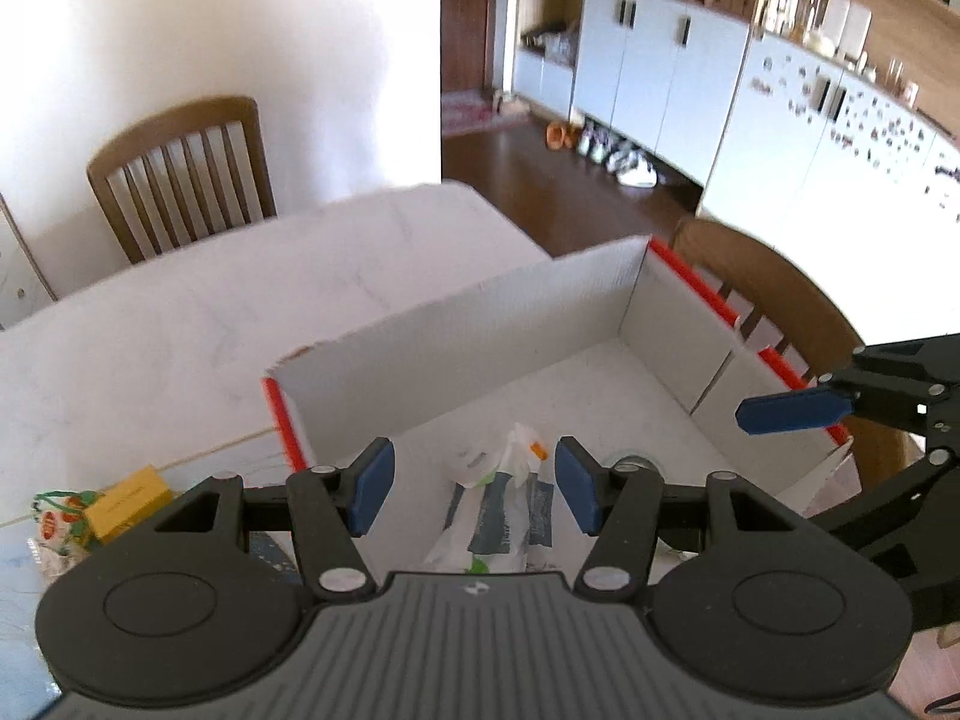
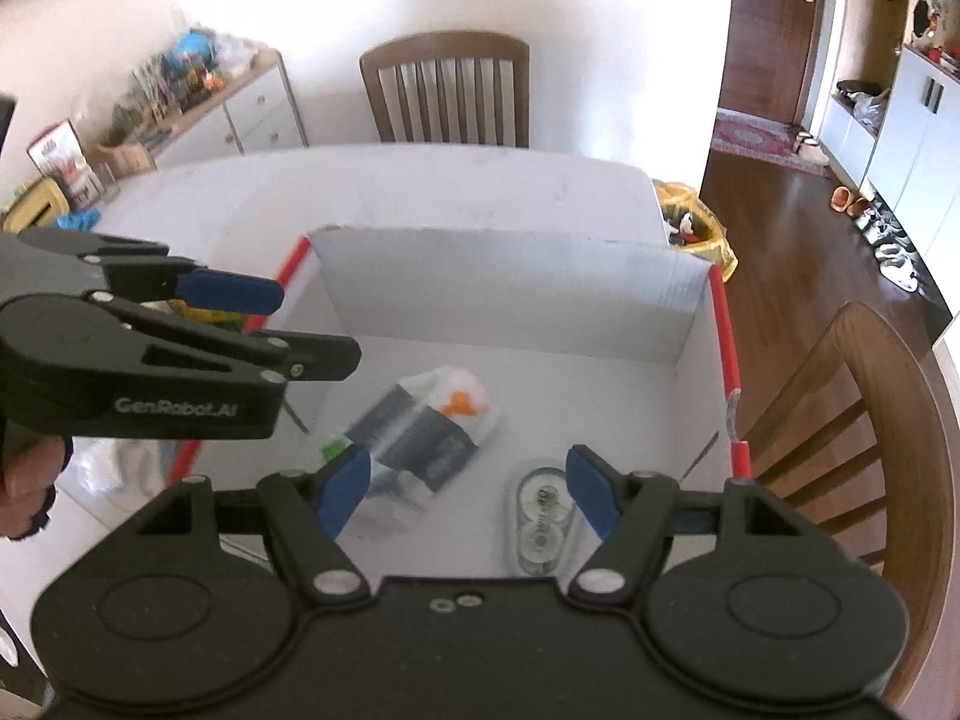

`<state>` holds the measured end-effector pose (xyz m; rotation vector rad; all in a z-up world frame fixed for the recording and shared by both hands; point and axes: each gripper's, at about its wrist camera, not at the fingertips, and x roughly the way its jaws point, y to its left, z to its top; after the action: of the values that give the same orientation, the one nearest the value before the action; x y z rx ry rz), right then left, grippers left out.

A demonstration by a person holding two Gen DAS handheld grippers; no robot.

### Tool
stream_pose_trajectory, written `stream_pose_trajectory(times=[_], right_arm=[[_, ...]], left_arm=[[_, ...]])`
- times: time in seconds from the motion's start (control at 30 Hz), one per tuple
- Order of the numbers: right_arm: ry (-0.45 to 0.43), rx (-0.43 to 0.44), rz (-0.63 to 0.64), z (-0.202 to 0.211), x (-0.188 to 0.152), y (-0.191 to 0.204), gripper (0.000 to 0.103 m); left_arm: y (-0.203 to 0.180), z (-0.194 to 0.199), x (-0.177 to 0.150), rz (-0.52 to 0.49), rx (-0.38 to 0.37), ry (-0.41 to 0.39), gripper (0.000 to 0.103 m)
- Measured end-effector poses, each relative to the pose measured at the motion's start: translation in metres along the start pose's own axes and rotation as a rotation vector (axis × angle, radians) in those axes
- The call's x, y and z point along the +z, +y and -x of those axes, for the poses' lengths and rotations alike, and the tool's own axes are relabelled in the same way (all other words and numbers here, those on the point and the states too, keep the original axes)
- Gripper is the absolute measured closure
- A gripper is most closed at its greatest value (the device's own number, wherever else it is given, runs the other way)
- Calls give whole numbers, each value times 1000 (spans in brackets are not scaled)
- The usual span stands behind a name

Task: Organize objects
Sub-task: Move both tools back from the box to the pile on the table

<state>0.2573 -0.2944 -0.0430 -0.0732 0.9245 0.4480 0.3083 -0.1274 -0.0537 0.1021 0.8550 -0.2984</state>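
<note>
Grippers both hang over the white cardboard box with red edging (image 2: 729, 354): left gripper (image 1: 474, 483) and right gripper (image 2: 465, 489) stand part open, empty. Crumpled clear plastic packet (image 2: 420, 426) lies mid-floor; transparent two-disc blister pack (image 2: 540, 525) near the right wall, apparently already stowed.

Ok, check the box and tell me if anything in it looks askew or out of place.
The plastic packet lies crooked on the floor of the white box, slanted to its walls and crumpled at one end. The clear case beside it lies flat. Nothing looks spilled or damaged, though motion blur hides fine detail.
</note>
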Motion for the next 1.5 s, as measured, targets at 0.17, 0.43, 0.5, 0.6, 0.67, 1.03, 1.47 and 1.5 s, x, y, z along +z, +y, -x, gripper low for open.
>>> stream_pose_trajectory(times=[0.17, 0.43, 0.5, 0.6, 0.67, 1.03, 1.47, 1.5], right_arm=[[-72, 6, -13, 16, 0, 21, 32], [-151, 24, -50, 29, -4, 56, 31], [-162, 27, -50, 31, -7, 66, 26], [-163, 55, -52, 31, -9, 83, 25], [-168, 68, -68, 32, -11, 92, 23], [-237, 78, -123, 35, -26, 139, 1], [-246, 58, -108, 22, -38, 194, 1], [-242, 57, -109, 20, -39, 196, 1]], left_arm=[[15, 33, -14, 15, 5, -75, 45], [43, 70, -42, 50, 11, -147, 38], [51, 77, -49, 56, 20, -157, 38], [61, 89, -61, 61, 37, -176, 36], [68, 96, -70, 62, 43, -187, 32], [115, 129, -114, 100, 56, -225, 20], [177, 146, -158, 160, 63, -224, 18], [182, 147, -160, 166, 66, -223, 18]])
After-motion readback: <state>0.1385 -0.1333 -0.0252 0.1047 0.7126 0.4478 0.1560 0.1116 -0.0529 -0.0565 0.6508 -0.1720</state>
